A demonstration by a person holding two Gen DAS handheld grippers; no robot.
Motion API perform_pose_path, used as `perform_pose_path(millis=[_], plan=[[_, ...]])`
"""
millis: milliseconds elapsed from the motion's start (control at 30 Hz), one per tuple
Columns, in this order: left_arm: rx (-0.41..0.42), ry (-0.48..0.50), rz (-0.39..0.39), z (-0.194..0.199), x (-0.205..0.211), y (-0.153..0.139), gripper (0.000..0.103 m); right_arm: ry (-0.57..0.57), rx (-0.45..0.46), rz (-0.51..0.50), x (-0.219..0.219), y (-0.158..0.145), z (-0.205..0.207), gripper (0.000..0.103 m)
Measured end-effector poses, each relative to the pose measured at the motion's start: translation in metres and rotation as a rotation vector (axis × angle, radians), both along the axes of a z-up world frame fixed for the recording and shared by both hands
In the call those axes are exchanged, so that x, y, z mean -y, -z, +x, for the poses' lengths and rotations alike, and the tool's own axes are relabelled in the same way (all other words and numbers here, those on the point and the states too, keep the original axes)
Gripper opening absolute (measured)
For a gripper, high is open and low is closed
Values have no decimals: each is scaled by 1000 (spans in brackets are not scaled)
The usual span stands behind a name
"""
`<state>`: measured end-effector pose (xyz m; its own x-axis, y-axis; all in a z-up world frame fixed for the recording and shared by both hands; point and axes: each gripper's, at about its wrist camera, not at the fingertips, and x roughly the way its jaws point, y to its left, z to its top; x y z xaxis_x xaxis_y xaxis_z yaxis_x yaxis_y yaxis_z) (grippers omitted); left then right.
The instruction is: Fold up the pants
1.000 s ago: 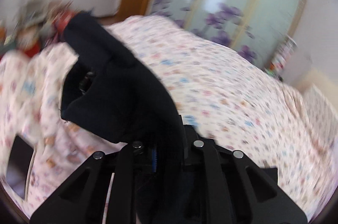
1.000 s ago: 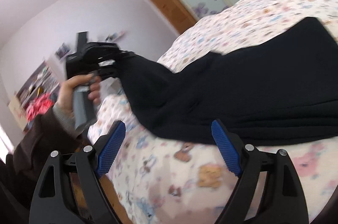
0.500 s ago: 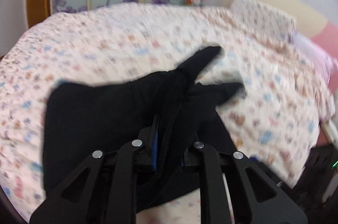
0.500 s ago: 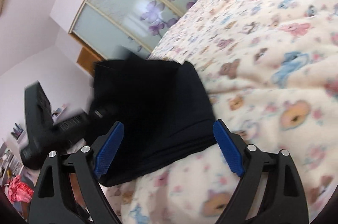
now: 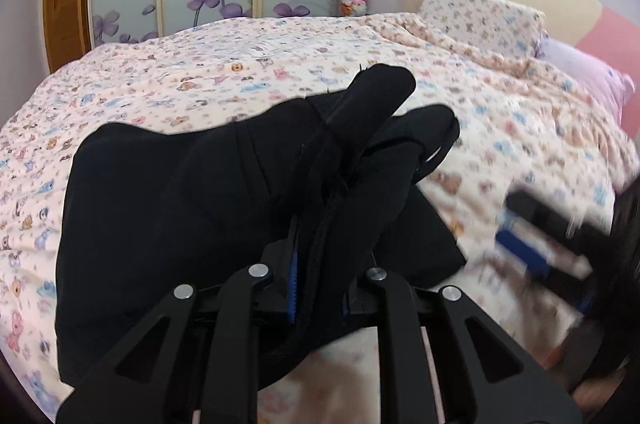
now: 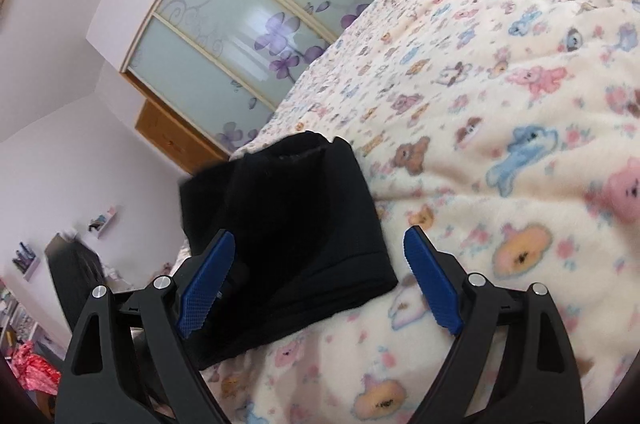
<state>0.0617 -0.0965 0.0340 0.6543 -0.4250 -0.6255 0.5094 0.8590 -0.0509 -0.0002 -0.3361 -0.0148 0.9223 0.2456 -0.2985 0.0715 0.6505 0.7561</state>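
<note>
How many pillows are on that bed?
2: a teddy-print pillow against the headboard, and a lilac pillow just right of it. More could lie outside the view.

Left tool (image 5: 318, 288) clamped, right tool (image 6: 316, 284) agape.

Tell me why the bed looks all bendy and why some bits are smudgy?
Left wrist view: the round lens curves the bed and darkens the corners; the right gripper at the right edge is smeared, while the black pants in the left gripper look sharp. Right wrist view: the wardrobe doors bow, two lamp glints shine on the glass, and the nearest bear prints blur.
</note>
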Motion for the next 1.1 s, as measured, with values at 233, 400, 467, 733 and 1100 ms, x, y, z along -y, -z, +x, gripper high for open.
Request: perform_pose_path(millis=[233,400,467,733,1100], plan=[[6,73,-24,-25,-3,6,64,-169,-26,65,6,-17,23,93],[86,74,-164,-48,-34,-19,91,-165,-43,-10,3,-37,31,92],[91,13,-199,-42,-48,-26,95,-157,-88,-25,2,-40,43,87],[22,-256,-277,-8,-103,-25,101,-170,-252,28,5,-22,67,78],[51,-233,-202,-13,-95,-19,101,-192,-285,-174,-16,-29,72,79]])
